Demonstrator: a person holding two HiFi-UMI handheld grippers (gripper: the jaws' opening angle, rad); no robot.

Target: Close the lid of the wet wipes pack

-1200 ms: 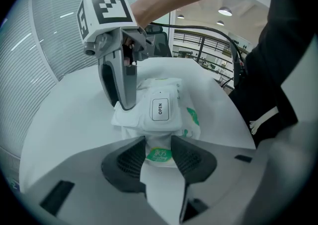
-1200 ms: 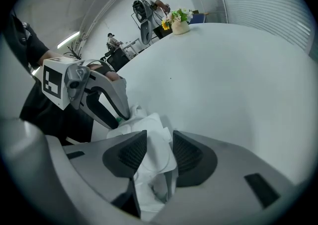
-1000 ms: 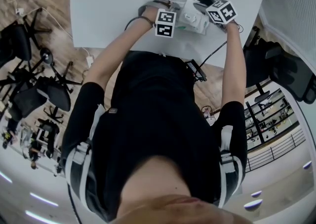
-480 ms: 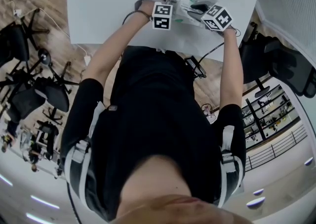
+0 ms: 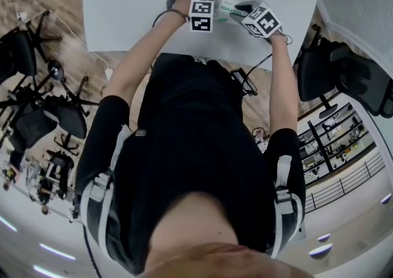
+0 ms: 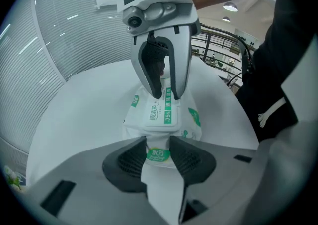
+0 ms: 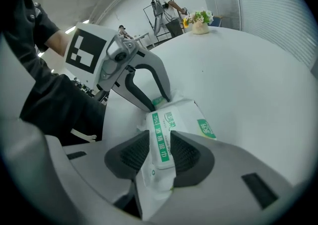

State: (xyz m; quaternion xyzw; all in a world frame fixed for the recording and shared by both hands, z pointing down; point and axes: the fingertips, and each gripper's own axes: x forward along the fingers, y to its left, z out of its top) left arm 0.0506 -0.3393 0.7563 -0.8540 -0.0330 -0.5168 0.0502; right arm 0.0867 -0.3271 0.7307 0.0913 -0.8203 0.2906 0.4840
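Gripping wet wipes pack (image 6: 193, 119), left gripper (image 6: 158, 144) jaws just tightened; right gripper (image 7: 159, 138) jaws just opened wider astride lid (image 6: 161, 114)

On wet wipes pack (image 6: 191, 122), lid (image 6: 158, 114) read "75%", white on green; Chinese print beside it was too small to read.

Scene evenly and brightly lit; diffuse light given by ceiling lamps (image 6: 229, 8), blinds (image 7: 278, 5) seen pale and bright. White table (image 7: 248, 80) rendered near washed-out, with mild glare. Only faint, soft shadow cast round wipes pack (image 6: 161, 114). Strong fisheye bending seen in every view; black vignette left at corners of both gripper views. Pack print kept sharp; nearest foreground softened. Bottom edge of head view smeared.
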